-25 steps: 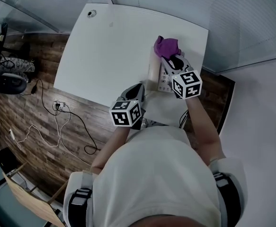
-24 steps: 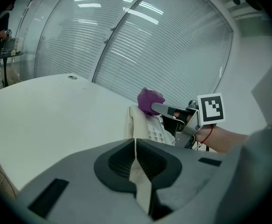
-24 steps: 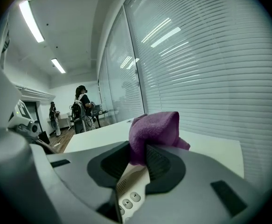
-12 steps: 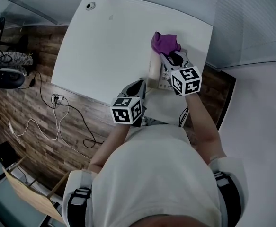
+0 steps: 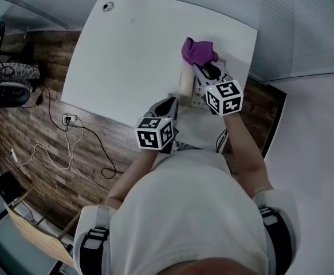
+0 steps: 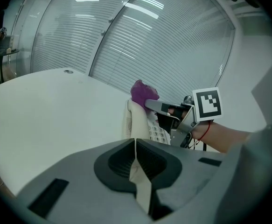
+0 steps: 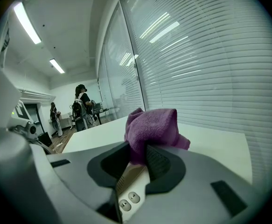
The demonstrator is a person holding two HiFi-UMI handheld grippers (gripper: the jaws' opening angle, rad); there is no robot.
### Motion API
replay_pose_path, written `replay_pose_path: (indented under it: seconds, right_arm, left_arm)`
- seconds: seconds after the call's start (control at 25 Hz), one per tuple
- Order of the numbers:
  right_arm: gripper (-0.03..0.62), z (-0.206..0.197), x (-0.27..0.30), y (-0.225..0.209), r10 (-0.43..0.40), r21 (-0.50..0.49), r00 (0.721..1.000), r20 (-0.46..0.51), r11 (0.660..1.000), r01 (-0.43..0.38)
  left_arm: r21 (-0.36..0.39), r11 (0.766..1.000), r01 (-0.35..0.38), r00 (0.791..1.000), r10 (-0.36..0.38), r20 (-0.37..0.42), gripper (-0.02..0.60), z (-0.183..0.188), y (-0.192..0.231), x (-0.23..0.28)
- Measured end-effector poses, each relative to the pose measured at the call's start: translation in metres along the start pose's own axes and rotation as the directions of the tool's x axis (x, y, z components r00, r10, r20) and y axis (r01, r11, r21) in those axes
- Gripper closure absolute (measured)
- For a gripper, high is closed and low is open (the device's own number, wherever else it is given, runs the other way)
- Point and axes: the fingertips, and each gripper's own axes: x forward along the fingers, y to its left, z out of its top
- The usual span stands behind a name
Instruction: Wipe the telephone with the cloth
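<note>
A beige telephone [image 5: 191,89] sits near the right edge of the white table [image 5: 126,56]; its handset [image 6: 132,120] lies along its left side. My right gripper [image 5: 197,69] is shut on a purple cloth [image 5: 197,51] and holds it over the phone's far end. In the right gripper view the cloth [image 7: 150,127] bunches out from between the jaws, with phone buttons [image 7: 128,199] just beneath. My left gripper [image 5: 169,105] is shut with nothing in it, at the phone's near end. From the left gripper view the cloth [image 6: 142,92] and right gripper [image 6: 150,103] show beyond the handset.
A round cable hole [image 5: 105,6] is at the table's far left corner. Cables and a socket strip [image 5: 69,128] lie on the wood floor to the left. Slatted blinds [image 7: 205,64] run close behind the table. People [image 7: 82,107] stand far off in the room.
</note>
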Motion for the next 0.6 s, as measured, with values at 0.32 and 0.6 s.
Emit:
replay_pose_path:
  seconds: [0.32, 0.6]
  right_arm:
    - [0.49, -0.003, -0.005, 0.008, 0.002, -0.04, 1.0, -0.017, 0.999, -0.003]
    - [0.49, -0.009, -0.009, 0.016, 0.005, -0.061, 0.999, -0.033, 0.998, -0.007]
  left_arm:
    - [-0.003, 1.0, -0.002, 1.0, 0.002, -0.005, 0.552, -0.006, 0.005, -0.003]
    - [-0.006, 1.0, 0.016, 1.0, -0.016, 0.004, 0.551, -0.008, 0.002, -0.001]
